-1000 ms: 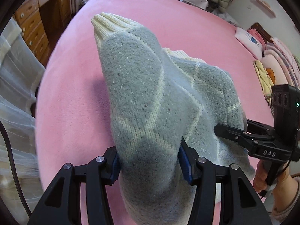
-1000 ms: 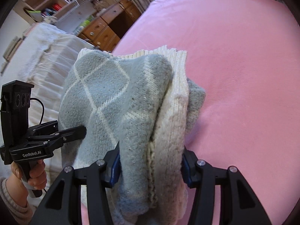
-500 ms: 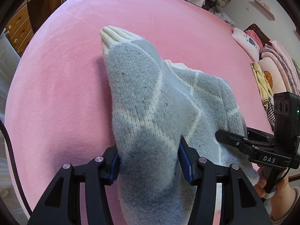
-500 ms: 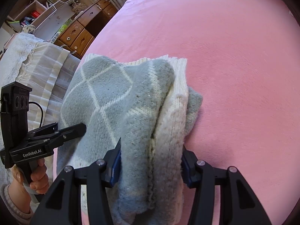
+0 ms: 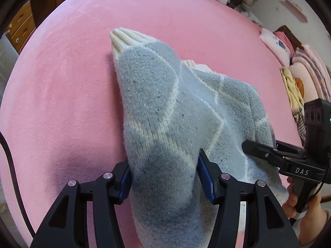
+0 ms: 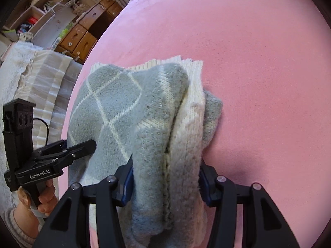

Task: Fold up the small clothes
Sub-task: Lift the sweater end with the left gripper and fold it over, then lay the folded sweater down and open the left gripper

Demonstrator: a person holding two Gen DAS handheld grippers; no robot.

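I have both grippers, left gripper (image 5: pixel 163 175) and right gripper (image 6: pixel 166 177), pinching the grey knit sweater (image 5: pixel 175 107), the left's jaws easing open, lowering its fold onto the pink bed (image 5: pixel 62 82). Next: release and smooth.

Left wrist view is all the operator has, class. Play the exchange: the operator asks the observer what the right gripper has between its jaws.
Observer: The right gripper clamps a thick fold of the sweater: grey layers with a cream ribbed layer between them.
Operator: Who holds the left gripper?
Observer: A hand grips the handle of the left gripper.
Operator: What stands past the bed?
Observer: Shelves, beyond the bed.
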